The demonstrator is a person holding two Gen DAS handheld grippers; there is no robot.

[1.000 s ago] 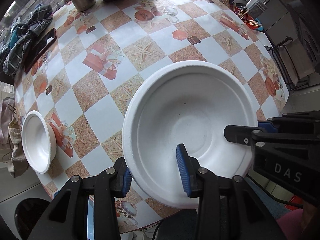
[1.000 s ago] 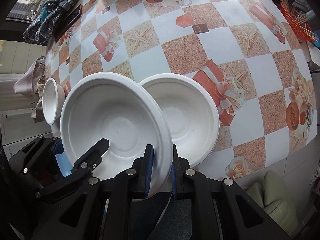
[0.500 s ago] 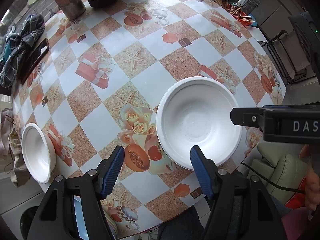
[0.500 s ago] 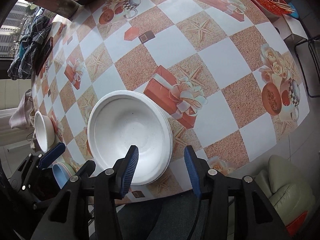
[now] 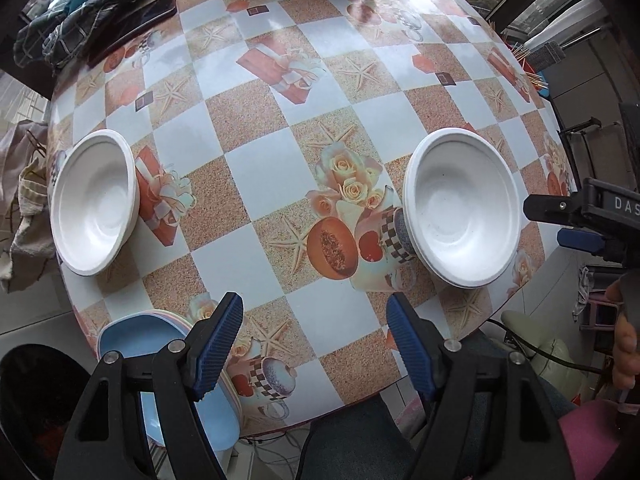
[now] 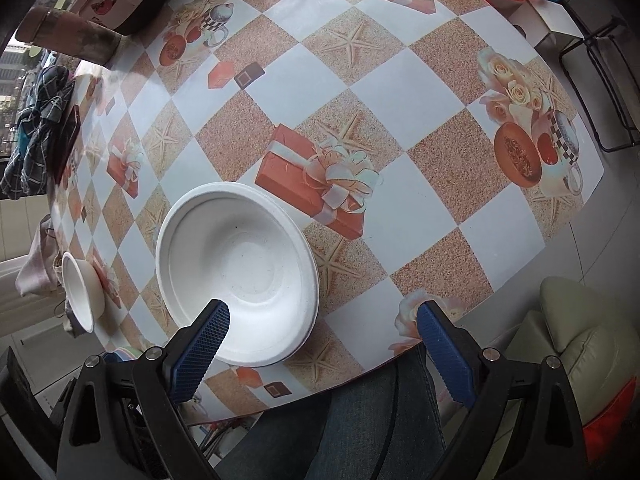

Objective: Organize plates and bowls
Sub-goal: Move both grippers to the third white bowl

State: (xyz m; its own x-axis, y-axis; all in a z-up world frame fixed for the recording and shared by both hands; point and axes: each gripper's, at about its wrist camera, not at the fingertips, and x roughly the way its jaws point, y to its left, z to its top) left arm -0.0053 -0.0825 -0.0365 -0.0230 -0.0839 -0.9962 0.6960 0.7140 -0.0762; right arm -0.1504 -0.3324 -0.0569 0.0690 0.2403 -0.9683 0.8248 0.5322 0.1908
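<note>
Both the left hand-held gripper and the right hand-held gripper are wide open and hold nothing. The round white plates sit stacked on the bench, just ahead of the right one, likely to keep like things together. A white bowl sits far left, and smooth blue dishes lie under the left one.

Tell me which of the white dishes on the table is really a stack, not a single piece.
The right-hand white dish: a second rim shows beneath it. The smaller white bowl stands alone.
</note>
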